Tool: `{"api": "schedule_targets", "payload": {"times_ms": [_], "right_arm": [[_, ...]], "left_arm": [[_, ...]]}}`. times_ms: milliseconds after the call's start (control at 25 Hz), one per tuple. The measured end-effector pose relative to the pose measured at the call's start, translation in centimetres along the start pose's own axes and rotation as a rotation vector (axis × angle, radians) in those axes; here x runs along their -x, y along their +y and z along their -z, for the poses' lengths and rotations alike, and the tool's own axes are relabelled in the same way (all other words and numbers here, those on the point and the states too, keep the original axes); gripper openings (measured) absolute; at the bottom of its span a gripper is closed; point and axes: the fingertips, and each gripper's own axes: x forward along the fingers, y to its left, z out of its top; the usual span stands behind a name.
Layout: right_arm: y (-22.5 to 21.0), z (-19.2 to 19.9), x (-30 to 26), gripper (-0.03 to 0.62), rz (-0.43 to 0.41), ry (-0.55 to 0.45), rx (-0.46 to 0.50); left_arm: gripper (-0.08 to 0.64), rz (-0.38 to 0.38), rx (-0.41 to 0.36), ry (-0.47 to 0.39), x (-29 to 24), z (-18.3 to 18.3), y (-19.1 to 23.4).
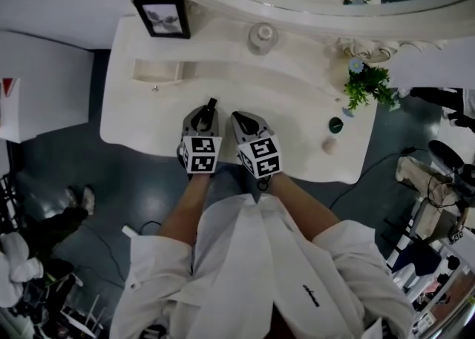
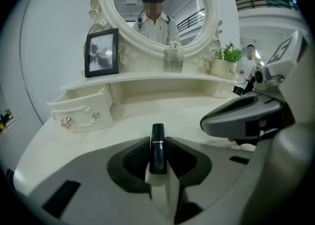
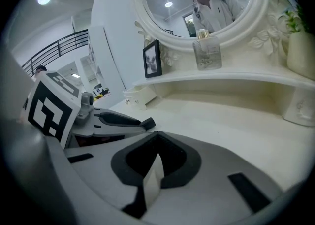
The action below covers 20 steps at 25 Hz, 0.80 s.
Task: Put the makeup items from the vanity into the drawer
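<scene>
A black lipstick tube with a thin gold band stands between the pads of my left gripper, which is shut on it. In the head view that left gripper hovers over the front middle of the white vanity, the lipstick tube poking out past its tips. My right gripper is right beside it; its jaws meet with nothing between them. A small white drawer with ornate knobs stands pulled out at the left under the shelf, also seen as the drawer from above.
On the shelf stand a framed picture, a perfume bottle and a potted plant. A dark green round item and a pale pink one lie at the vanity's right end. A large oval mirror rises behind.
</scene>
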Motion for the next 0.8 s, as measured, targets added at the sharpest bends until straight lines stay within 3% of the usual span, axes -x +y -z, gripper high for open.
{"api": "schedule_targets", "payload": {"times_ms": [320, 800], "right_arm": [[1.0, -2.8, -0.2, 0.018, -0.016, -0.037, 0.026], [4.8, -7.6, -3.4, 0.018, -0.099, -0.069, 0.115]], "left_arm": [[0.115, 0.007, 0.025, -0.087, 2.0, -3.0, 0.5], [0.114, -0.05, 0.094, -0.207, 5.0, -6.9, 4.9]]}}
